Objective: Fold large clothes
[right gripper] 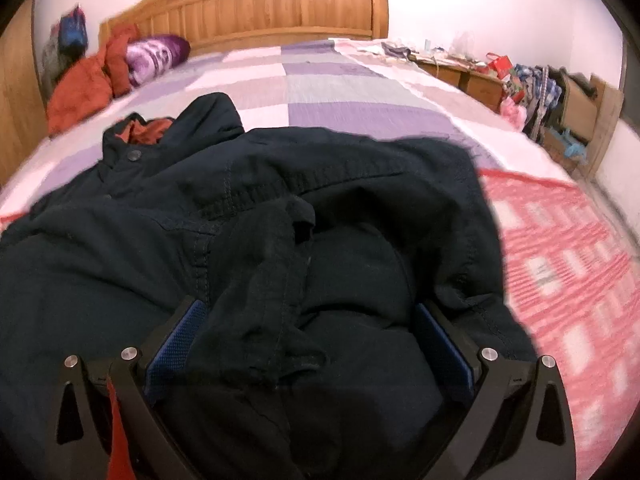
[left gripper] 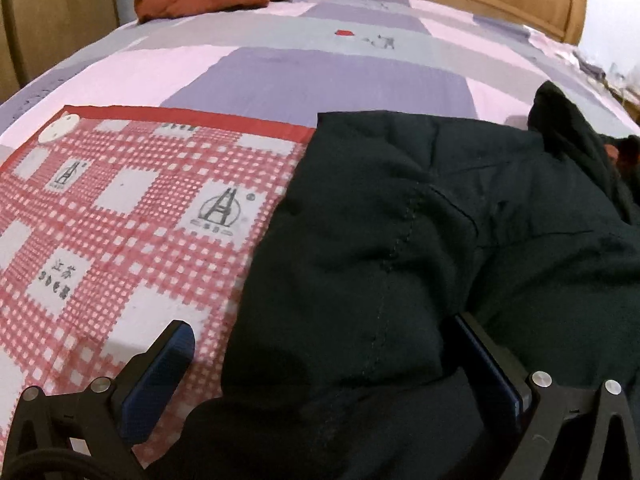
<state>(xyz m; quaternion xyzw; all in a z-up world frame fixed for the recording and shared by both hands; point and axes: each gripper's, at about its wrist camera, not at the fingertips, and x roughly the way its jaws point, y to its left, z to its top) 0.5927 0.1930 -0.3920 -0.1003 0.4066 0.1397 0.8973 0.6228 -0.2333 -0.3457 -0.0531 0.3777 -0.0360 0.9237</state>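
Observation:
A large dark jacket (left gripper: 420, 220) lies crumpled on a red-and-white checked cloth (left gripper: 120, 220) spread over the bed. Its collar with orange lining (right gripper: 148, 130) and a snap button points toward the headboard. My left gripper (left gripper: 328, 344) is open and low over the jacket's left edge, with one finger over the checked cloth and the other pressed into dark fabric. My right gripper (right gripper: 312, 320) is open too, and a bunched fold of the jacket (right gripper: 280, 280) rises between its wide-set fingers.
The bed has a purple, pink and grey patchwork sheet (right gripper: 320, 92) and a wooden headboard (right gripper: 280, 8). An orange-red padded garment (right gripper: 80, 92) and a purple pillow (right gripper: 156, 54) lie near the head. Cluttered bedside cabinets (right gripper: 480, 76) stand along the right.

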